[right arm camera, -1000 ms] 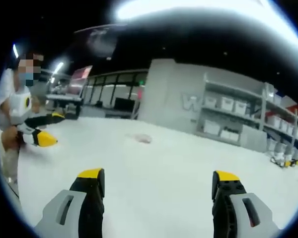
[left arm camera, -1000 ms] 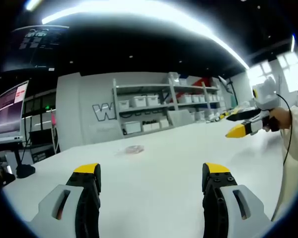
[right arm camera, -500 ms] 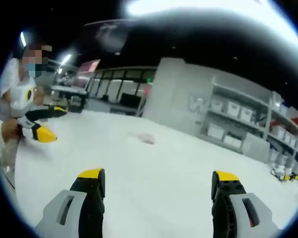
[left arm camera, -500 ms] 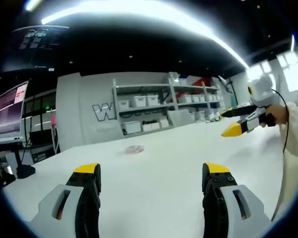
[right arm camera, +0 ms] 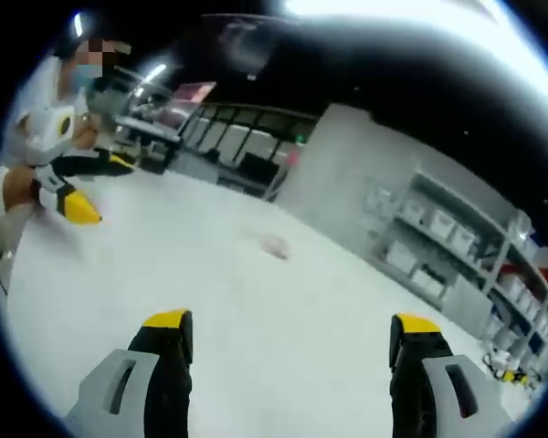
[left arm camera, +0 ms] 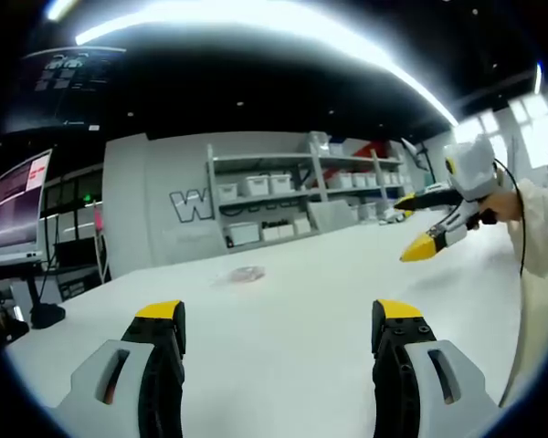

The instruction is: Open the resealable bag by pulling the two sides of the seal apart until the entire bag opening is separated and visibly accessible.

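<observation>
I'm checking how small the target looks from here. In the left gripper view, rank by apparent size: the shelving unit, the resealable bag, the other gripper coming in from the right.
1. shelving unit
2. right gripper, though nearness inflates it
3. resealable bag, a small far patch on the table

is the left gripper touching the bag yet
Apart. In the left gripper view the open left gripper sits well short of the bag, with bare table between them.

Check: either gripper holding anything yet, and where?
Nothing held. Left gripper and right gripper are open and empty; the bag lies untouched on the table.
</observation>
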{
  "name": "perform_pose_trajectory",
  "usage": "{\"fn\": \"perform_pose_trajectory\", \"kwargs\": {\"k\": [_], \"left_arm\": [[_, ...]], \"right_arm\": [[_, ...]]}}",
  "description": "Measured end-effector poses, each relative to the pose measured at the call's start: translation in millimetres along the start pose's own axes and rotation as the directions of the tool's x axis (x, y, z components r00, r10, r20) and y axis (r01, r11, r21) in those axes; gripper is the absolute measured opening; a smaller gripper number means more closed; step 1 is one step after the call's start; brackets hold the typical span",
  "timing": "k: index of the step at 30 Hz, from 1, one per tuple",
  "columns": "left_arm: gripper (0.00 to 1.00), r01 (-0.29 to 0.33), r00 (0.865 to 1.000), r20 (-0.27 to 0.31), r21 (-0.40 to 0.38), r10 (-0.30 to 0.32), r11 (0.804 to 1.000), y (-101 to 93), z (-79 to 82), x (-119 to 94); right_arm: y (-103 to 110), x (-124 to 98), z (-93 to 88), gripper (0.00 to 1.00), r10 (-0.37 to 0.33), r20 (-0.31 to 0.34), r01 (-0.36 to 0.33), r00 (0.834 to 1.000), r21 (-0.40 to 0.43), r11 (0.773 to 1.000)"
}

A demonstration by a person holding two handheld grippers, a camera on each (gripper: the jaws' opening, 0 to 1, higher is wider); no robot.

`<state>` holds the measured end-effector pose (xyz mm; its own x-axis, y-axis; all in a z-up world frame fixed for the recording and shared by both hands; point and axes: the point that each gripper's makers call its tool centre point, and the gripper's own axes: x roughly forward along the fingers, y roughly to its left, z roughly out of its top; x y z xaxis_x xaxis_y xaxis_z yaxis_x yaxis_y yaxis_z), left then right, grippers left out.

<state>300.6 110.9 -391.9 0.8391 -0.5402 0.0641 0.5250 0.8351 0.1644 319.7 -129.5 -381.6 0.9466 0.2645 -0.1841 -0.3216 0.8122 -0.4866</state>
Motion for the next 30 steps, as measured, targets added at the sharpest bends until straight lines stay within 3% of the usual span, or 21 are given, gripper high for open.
{"fn": "perform_pose_trajectory", "kwargs": {"k": [19,30], "left_arm": [[0.83,0.004,1.0,0.0,-0.016,-0.004,1.0,0.9,-0.4,-2],[0.83,0.005,1.0,-0.006,-0.016,-0.006,1.0,0.3,-1.1,-2]], "right_arm": [[1,10,2.0,0.9,0.013,0.003,-0.013,1.0,-0.002,1.0],[-2,21,7.2,0.9,0.018,0.022,-0.02,1.0,0.063,0.998]]}}
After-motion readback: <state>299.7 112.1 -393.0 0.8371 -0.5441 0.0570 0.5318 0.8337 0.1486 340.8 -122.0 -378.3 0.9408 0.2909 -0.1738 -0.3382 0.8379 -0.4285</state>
